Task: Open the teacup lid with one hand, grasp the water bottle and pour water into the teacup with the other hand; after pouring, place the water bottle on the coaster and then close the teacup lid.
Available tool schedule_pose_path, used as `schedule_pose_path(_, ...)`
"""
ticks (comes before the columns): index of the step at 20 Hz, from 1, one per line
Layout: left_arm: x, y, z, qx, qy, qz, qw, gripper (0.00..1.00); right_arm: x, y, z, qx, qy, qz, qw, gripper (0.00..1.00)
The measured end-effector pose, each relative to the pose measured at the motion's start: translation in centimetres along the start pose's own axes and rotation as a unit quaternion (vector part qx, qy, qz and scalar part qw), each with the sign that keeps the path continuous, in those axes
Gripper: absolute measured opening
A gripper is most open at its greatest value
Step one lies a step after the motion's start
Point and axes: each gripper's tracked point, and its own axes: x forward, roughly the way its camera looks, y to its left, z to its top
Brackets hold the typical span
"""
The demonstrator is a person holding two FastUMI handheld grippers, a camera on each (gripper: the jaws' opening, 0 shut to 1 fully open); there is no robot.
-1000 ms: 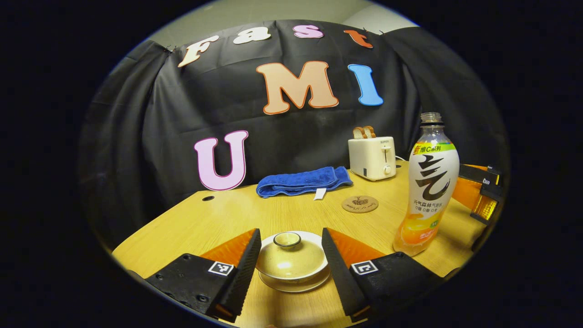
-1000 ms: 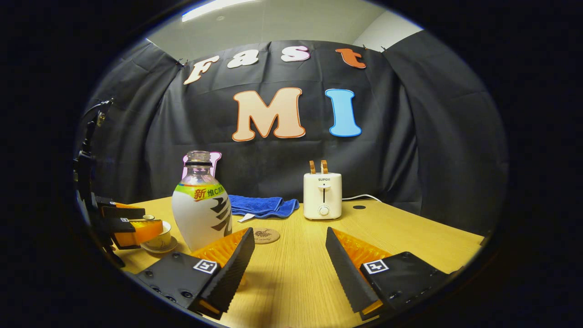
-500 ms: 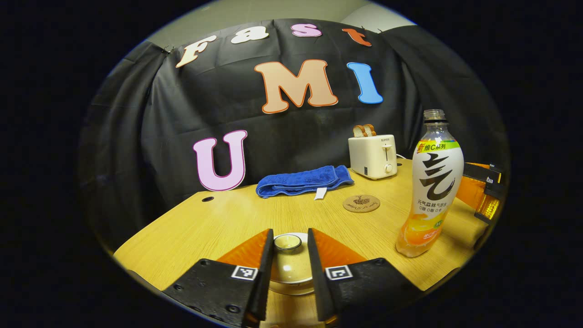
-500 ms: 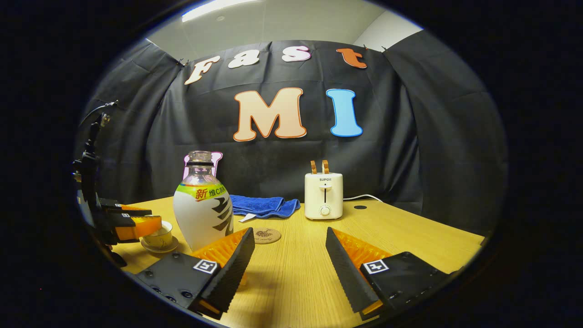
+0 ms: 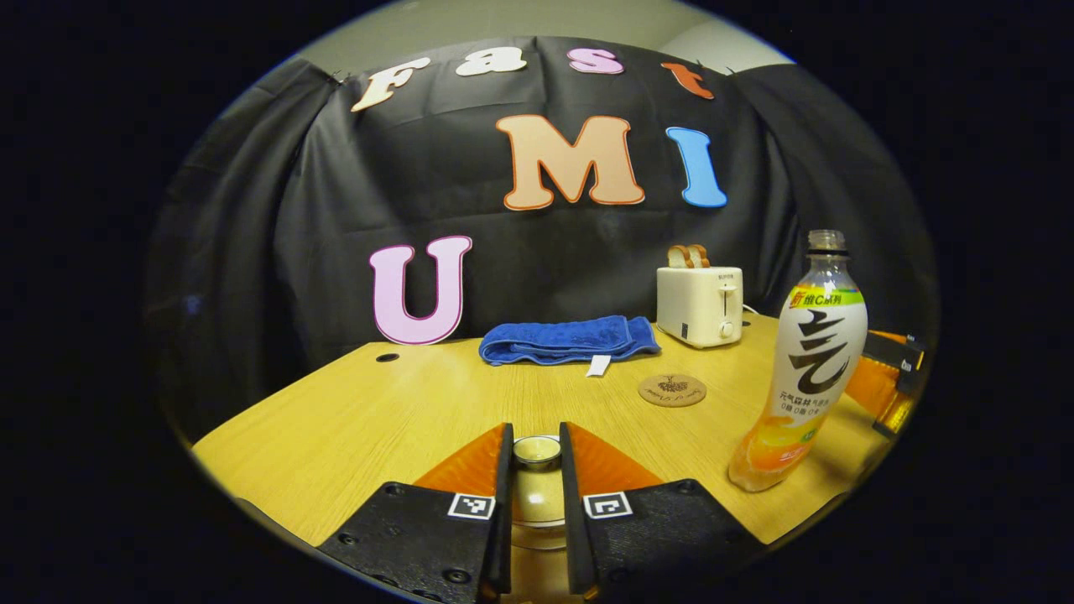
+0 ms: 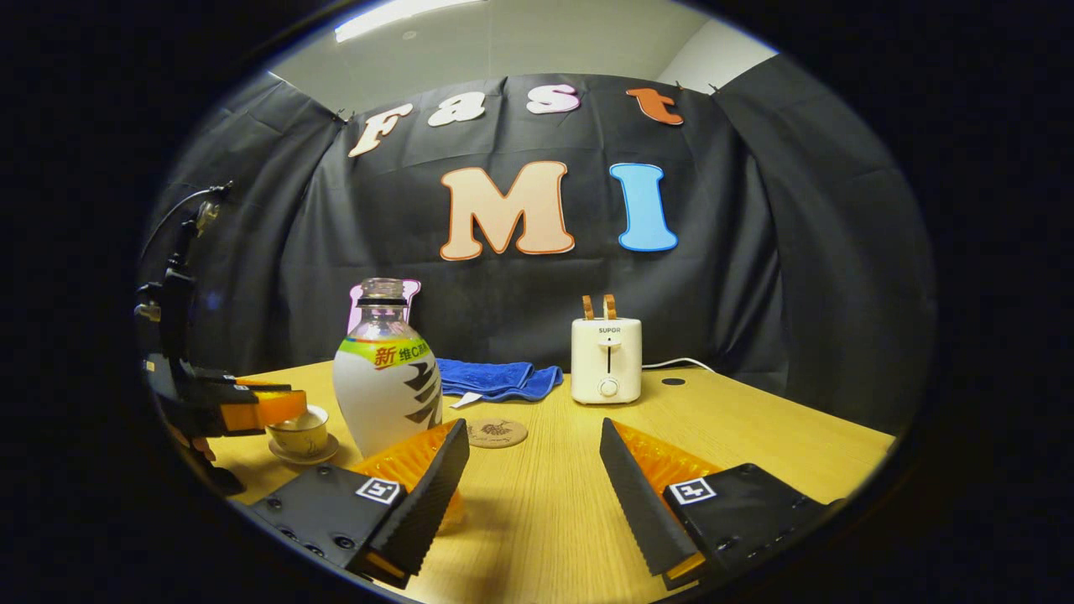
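light: dim booth, lit from above by a ceiling strip light [image 6: 403,17] in the right gripper view
glare: soft sheen on the table [image 6: 755,436]
shadows: soft, short, beside the water bottle [image 5: 805,369]
distortion: strong fisheye bending at the edges
focus: mostly sharp; rim darkens

The left gripper [image 5: 534,512] has its two fingers [image 5: 503,503] drawn near together, each pressing one side of the lid knob [image 5: 537,451] that sits between them. The right gripper [image 6: 530,491] is held level, its fingers [image 6: 428,495] spread wide apart with nothing between them.
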Motion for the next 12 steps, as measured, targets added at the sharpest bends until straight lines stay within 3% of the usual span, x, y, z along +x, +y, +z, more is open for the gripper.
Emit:
schedule_pose_path(5, -1.1, 1.8, 1.5, -0.018, -0.013, 0.012, 1.000, 0.23, -1.6, 0.2, 0.2, 0.001, -0.002, 0.015, 1.000, 0.98)
schedule_pose_path(12, -3.8, 4.3, 3.8, -0.019, -0.041, 0.036, 0.998, 0.23, -3.3, 3.9, 0.0, -0.001, 0.005, 0.072, 0.997, 0.99)
